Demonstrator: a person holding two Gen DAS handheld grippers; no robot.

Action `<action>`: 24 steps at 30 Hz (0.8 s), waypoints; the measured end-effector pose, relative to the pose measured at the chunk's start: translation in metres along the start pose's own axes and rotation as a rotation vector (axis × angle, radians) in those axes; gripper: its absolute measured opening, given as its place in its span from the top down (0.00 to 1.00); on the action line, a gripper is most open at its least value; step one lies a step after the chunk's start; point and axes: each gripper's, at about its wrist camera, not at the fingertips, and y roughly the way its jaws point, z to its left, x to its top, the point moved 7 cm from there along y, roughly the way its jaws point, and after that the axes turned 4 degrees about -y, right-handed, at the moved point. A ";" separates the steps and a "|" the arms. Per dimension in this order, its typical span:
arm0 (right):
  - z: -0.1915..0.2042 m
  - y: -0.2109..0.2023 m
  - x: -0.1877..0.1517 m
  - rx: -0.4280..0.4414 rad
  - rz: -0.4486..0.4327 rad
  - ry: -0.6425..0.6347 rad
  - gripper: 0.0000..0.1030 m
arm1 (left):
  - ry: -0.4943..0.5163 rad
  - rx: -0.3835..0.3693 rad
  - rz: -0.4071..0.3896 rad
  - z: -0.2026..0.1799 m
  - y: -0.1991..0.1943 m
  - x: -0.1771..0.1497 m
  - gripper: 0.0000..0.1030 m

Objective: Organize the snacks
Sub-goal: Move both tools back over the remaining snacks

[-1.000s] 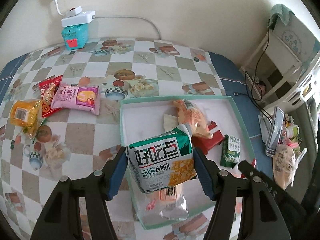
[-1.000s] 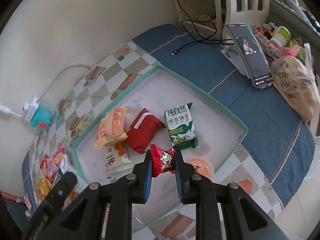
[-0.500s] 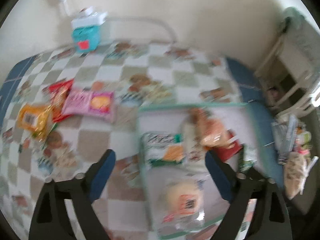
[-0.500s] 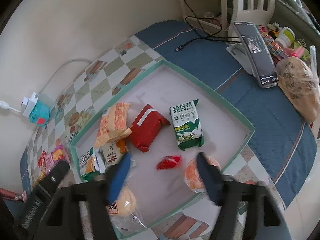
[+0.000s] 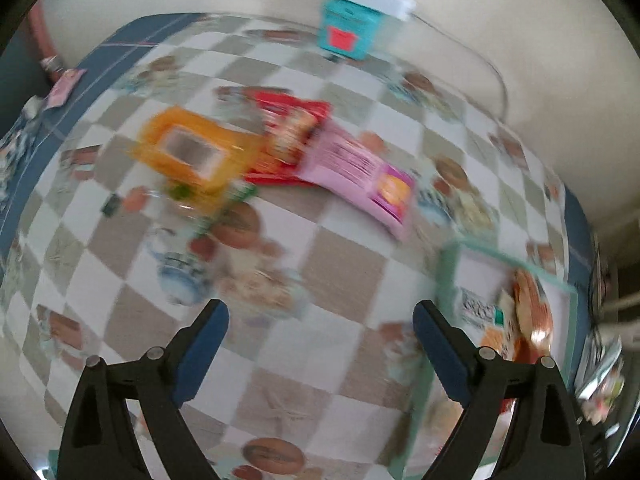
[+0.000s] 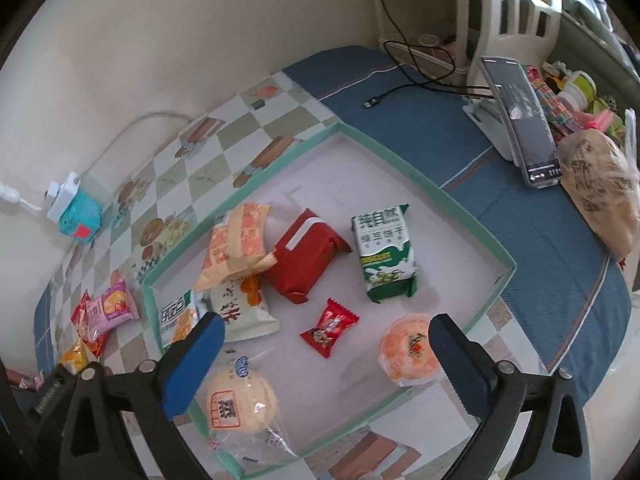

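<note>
The green-rimmed tray point(image 6: 432, 196) serves as the landmark; the right hand-held gripper point(image 6: 326, 346) hangs above its near part, jaws opening and already spread wide, holding nothing; the small red candy point(image 6: 329, 327) lies on the tray floor between the two blue pads point(image 6: 192, 364), touched by neither; behind the candy inside the tray lie a green biscuit pack point(image 6: 386, 258), a red packet point(image 6: 304, 254) and an orange-and-cream bag point(image 6: 236, 248); a white-and-orange packet point(image 6: 242, 308) and a green cracker bag point(image 6: 176, 318) sit toward the tray's left corner; a round bun in clear wrap point(image 6: 238, 402) and an orange round cake point(image 6: 410, 350) lie near its front rim; the left hand-held gripper point(image 5: 320, 336) is wide open and empty over the checkered desk point(image 5: 344, 276) to the left of the tray point(image 5: 444, 280), in a blurred view; outside the tray on that side lie a pink packet point(image 5: 356, 172), a red packet point(image 5: 292, 128) and an orange packet point(image 5: 188, 152); a phone on a stand point(image 6: 520, 136) stands beyond the tray's right side.
</note>
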 end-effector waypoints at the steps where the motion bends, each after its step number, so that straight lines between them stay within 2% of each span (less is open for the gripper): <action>1: 0.004 0.000 -0.001 0.002 0.000 -0.009 0.00 | -0.012 0.003 -0.007 0.005 -0.002 0.003 0.09; 15: 0.083 -0.009 -0.022 0.026 -0.011 -0.178 0.00 | -0.199 0.041 -0.126 0.101 -0.045 0.048 0.09; 24: 0.142 -0.014 -0.045 0.057 -0.011 -0.282 0.00 | -0.274 0.052 -0.137 0.148 -0.051 0.059 0.09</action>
